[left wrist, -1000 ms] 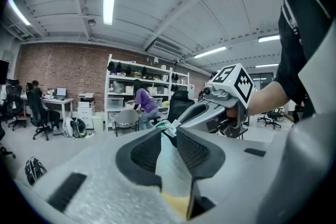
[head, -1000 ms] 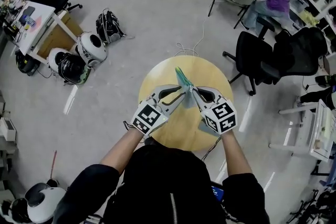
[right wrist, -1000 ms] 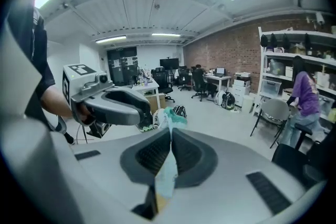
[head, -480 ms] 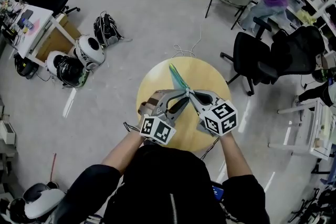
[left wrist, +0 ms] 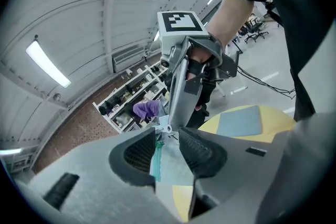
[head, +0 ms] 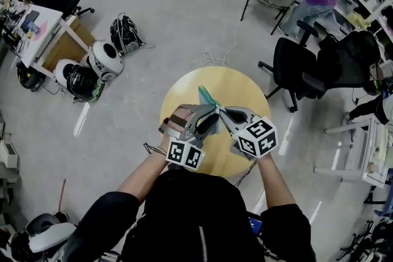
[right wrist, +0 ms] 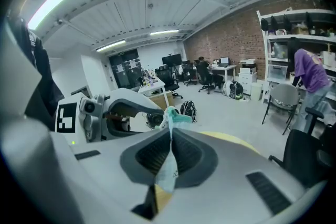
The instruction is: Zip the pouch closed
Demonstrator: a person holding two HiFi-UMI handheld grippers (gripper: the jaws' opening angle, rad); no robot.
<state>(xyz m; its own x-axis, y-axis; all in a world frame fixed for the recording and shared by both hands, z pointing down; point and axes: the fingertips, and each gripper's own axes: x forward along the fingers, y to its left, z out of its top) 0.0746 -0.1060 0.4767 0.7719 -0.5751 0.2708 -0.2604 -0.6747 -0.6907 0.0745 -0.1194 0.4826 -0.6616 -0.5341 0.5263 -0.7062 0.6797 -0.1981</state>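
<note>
Head view looks steeply down; gripper views close-up — all apparently share pouch.

The grey two-jaw left gripper has rolled onto its side. Its black-and-white marker cube, earlier face-up at 8 o'clock of the jaws, now sits nearer 7 o'clock, closer to the person. The jaws are opening, with the translucent teal zip pouch between them. The pouch's upper end has tipped from near 12 o'clock toward 11 o'clock and stands lower.
</note>
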